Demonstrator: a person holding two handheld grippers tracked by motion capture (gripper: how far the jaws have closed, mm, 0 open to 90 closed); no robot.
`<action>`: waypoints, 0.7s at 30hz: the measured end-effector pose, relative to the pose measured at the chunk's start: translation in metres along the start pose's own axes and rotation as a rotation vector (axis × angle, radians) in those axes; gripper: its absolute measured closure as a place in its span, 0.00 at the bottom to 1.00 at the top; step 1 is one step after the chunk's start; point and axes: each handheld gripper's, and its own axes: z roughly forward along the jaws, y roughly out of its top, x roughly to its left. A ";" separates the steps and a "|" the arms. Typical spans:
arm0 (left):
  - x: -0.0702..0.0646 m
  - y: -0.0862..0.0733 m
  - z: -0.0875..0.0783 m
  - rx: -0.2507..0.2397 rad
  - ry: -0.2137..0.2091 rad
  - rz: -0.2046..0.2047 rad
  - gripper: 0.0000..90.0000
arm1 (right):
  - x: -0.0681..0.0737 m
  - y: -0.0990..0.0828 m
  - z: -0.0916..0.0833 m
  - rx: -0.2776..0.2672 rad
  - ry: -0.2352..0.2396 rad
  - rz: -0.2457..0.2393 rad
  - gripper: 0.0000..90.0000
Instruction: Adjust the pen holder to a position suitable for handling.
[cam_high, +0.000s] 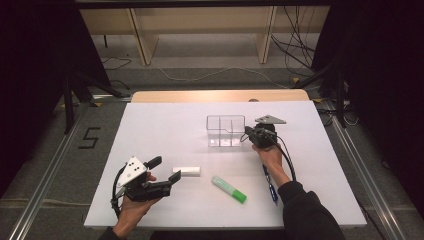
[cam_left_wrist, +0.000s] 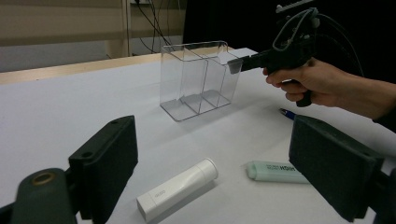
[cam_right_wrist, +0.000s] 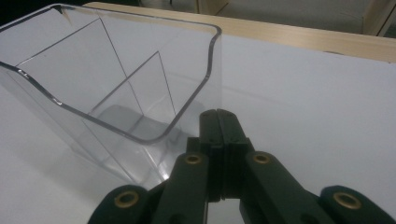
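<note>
The right gripper (cam_high: 248, 134) is sitting at the right end of the clear organiser box (cam_high: 226, 131), jaws pressed flat together with nothing between them. In the right gripper view those two black jaws are meeting in a single seam just outside the box's curved rim (cam_right_wrist: 187, 116), touching or all but touching the wall; which of the two is hard to tell.

The box itself is standing upright on the white table (cam_high: 150, 130), toward the far middle, a little right of centre. It is see-through plastic, open at the top, with rounded corners and thin dividers splitting it into compartments; the left gripper view is showing it as three-sided bays with a lower front lip (cam_left_wrist: 198, 79). Every compartment is looking empty, the tabletop showing straight through the walls.

Over on the near left, the left gripper (cam_high: 162, 172) is hovering with its jaws spread wide, gripping nothing. Its own view is looking between those jaws at a white tube (cam_left_wrist: 177, 189) lying on its side and a mint-green highlighter (cam_left_wrist: 275, 171) just beside it, both well short of the box. From above, the highlighter (cam_high: 228, 189) is lying slantwise near the front edge, and a blue pen (cam_high: 270, 185) is resting under the right forearm.
</note>
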 end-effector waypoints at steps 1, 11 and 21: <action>0.000 0.000 0.000 -0.001 0.001 -0.002 0.17 | 0.003 0.001 0.002 -0.003 0.000 -0.008 1.00; 0.000 0.000 0.000 -0.003 0.001 -0.001 0.17 | 0.010 0.003 0.007 -0.002 0.001 -0.003 1.00; 0.000 0.000 -0.001 -0.003 0.001 0.000 0.17 | 0.014 0.003 0.007 0.009 0.000 0.000 1.00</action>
